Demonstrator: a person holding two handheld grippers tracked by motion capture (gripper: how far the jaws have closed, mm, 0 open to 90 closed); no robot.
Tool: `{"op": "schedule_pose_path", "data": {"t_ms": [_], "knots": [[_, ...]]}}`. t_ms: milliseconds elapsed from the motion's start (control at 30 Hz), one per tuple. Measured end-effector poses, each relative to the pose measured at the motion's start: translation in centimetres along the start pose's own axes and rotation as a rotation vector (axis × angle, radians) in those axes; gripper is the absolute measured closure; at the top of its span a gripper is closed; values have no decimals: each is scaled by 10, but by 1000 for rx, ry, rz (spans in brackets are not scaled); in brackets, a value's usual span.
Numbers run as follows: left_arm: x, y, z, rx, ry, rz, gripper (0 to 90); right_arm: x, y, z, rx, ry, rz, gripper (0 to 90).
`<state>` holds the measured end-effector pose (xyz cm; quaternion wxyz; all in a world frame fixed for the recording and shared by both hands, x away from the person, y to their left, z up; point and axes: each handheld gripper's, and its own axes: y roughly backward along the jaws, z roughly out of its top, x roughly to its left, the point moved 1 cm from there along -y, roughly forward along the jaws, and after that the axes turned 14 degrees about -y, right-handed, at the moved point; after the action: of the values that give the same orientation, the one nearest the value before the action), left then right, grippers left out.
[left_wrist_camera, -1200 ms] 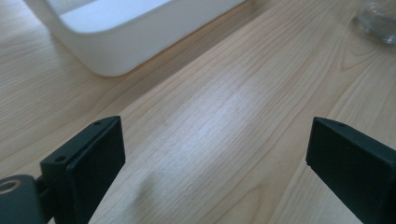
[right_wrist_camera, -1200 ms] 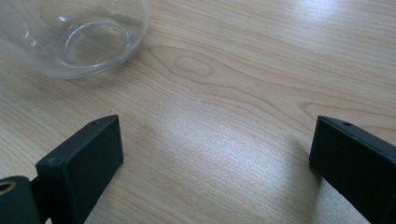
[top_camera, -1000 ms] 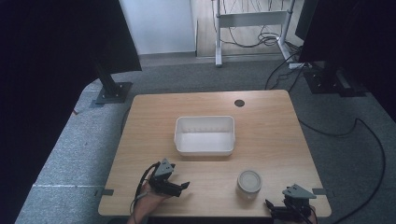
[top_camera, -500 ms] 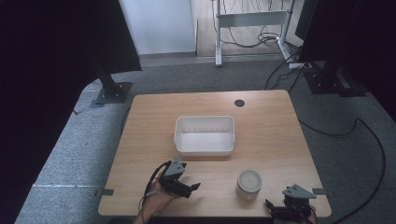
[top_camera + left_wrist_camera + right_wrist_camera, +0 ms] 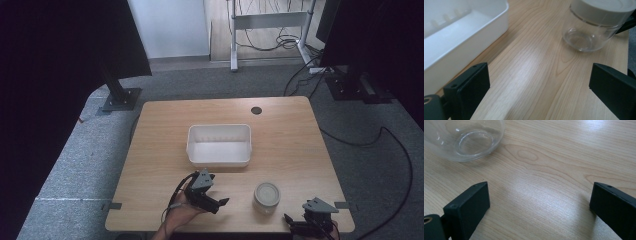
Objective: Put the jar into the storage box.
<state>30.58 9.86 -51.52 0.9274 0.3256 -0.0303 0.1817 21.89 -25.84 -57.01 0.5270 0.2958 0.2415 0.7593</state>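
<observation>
Jar [image 5: 266, 197], lidded, empty, upright, in front of tub [image 5: 218, 145]; left gripper [image 5: 220, 202] beside jar, jaws wide; right gripper [image 5: 295, 223] near jar, jaws wide.

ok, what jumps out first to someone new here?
A white bin sits mid-table, apparently empty. Nearer the person, a clear glass jar with a pale lid stands upright between the left gripper and right gripper, both open and holding nothing.

The high view looks forward and down over the whole worktop [image 5: 280, 130]. Both gripper views sit low and close, sharing the glass jar [image 5: 596, 25].
</observation>
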Motion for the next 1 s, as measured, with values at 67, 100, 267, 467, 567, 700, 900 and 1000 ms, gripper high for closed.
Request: {"op": "schedule_pose_path", "data": {"t_ms": [67, 100, 267, 467, 567, 700, 900, 1000], "knots": [[-2, -3, 3, -5, -3, -8, 30, 0, 0, 0, 0, 0, 0, 23], [-3, -5, 4, -6, -5, -10, 29, 0, 0, 0, 0, 0, 1, 23], [-7, -12, 10, -12, -19, -21, 27, 0, 0, 0, 0, 1, 1, 23], [-14, -21, 18, -31, -28, -48, 26, 0, 0, 0, 0, 1, 1, 24], [-18, -27, 21, -32, -35, -59, 26, 0, 0, 0, 0, 1, 0, 23], [-23, -34, 26, -35, -49, -72, 24, 0, 0, 0, 0, 1, 1, 24], [-29, -42, 33, -48, -59, -94, 22, 0, 0, 0, 0, 2, 2, 23], [-32, -47, 36, -46, -65, -95, 22, 0, 0, 0, 0, 2, 2, 24]]}}
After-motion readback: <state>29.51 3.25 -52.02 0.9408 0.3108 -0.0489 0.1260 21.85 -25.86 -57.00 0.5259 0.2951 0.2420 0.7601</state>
